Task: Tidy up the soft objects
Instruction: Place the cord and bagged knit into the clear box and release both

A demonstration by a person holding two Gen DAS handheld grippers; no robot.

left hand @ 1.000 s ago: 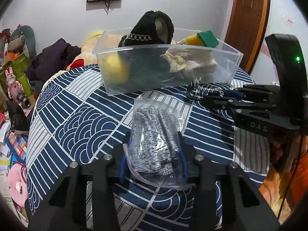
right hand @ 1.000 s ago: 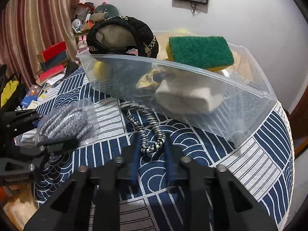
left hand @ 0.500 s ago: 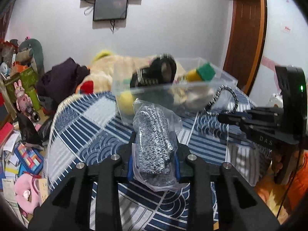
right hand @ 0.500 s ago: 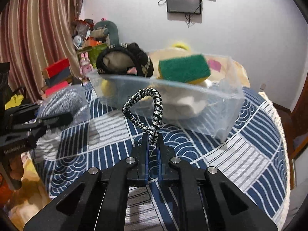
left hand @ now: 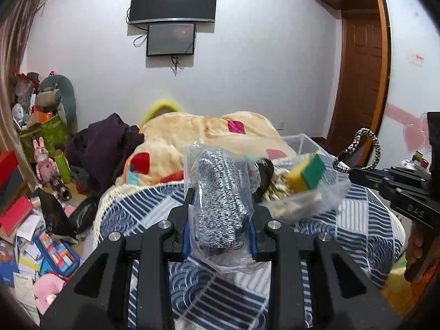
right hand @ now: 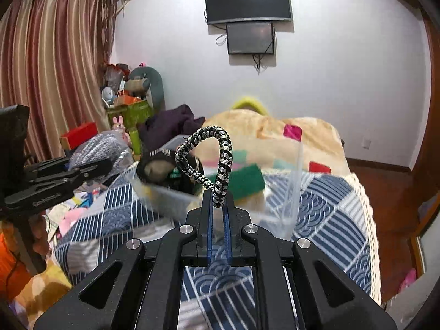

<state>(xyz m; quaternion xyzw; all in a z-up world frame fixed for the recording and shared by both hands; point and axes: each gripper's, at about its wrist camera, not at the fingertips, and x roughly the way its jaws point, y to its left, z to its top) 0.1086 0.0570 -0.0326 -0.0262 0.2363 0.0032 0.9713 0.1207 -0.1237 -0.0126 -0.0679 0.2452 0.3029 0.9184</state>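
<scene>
Behind the worktop (left hand: 357,236), with its blue and white patterned cloth, a cluttered bedroom shows: striped curtains (right hand: 55,68) at the far left, toys and books on the floor (left hand: 30,236), a blanket-covered bed (left hand: 209,134), two dark screens (left hand: 172,19) on the white wall and a wooden door (left hand: 360,88) at the right.

Going from left to right, the left gripper (left hand: 220,220) comes first. It is clenched on a grey knitted item sealed in a clear plastic bag (left hand: 220,198), held up off the cloth with the bag's loose end hanging below the fingers. Just past it, toward the far edge of the worktop, stands the clear plastic bin (left hand: 310,143), blurred here; a yellow and green sponge (left hand: 308,173) and a dark soft thing (right hand: 154,165) lie in it with other pieces I cannot make out. Farthest right, the right gripper (right hand: 218,206) is pinched tight on one end of a black and white braided cord (right hand: 203,154), whose loop arches above the fingertips, also clear of the cloth and short of the bin.

Both soft items appear to be lifted and on their way, so the step in hand looks like the carry to the bin. Next, each gripper needs to come over the bin's open top, past the near wall, and let go only once its item hangs inside. The bin is already fairly full, so the bag may sit high, and the floppy cord could drape over the rim if released too early.
</scene>
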